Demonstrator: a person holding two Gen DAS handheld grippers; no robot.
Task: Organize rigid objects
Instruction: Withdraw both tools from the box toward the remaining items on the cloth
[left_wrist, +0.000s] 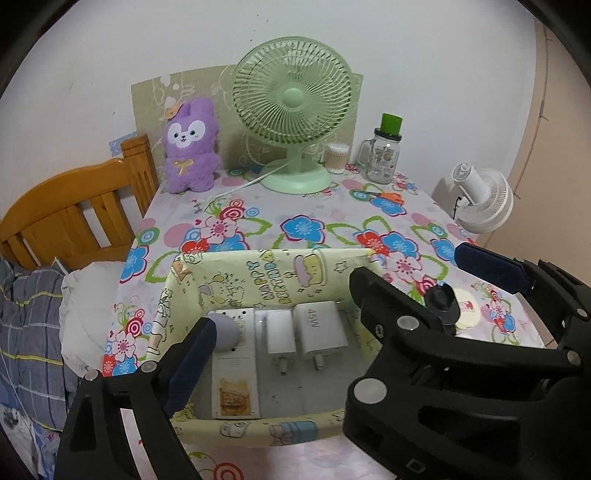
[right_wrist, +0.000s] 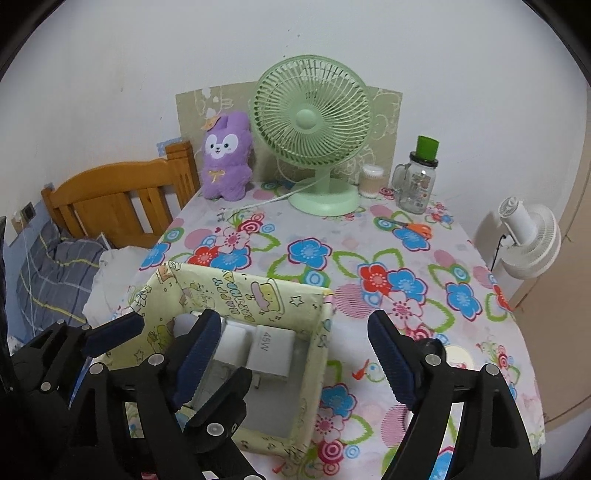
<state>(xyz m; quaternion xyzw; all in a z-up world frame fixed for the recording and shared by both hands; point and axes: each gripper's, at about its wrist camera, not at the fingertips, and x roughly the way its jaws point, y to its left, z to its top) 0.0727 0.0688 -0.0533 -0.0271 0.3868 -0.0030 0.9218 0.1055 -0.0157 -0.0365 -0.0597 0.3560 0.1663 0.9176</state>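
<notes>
Two white 45W chargers (left_wrist: 320, 328) side by side inside the pale yellow birthday-print box (left_wrist: 258, 271), beside a white power strip (left_wrist: 234, 363), on the floral tabletop (left_wrist: 332, 206). Left tongs (left_wrist: 280, 326) spread wide, empty. Right tongs (right_wrist: 291, 354) likewise gaping, holding nothing.

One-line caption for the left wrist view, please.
Open left gripper hovers over a yellow box holding white chargers, right gripper alongside.
</notes>
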